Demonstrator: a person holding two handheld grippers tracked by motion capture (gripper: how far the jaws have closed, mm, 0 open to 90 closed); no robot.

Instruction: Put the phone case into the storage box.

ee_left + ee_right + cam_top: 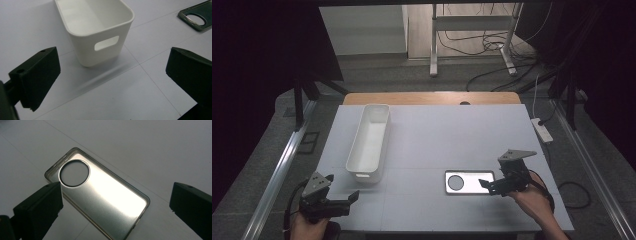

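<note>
Shiny metal phone case (pixel 469 182) is lying flat on the white desk (pixel 452 135), hollow side up, with its round camera hole (pixel 456 182) at the left end in the high view. Right tongs (pixel 490 184) are sitting right at the case's right end, jaws spread wide with nothing between them. In the right gripper view the case (pixel 105 202) runs diagonally between and past the two black jaws, and the left jaw overlaps the edge near the hole, though I can't tell if it's actually touching.

Left tongs (pixel 343 199) are down at the near left corner of the desk, also wide open and holding nothing. They point toward the long white plastic bin (pixel 368 142), which is near but clearly apart. In the left gripper view the bin (pixel 100 32) has a slot handle in its near end and looks empty inside.
</note>
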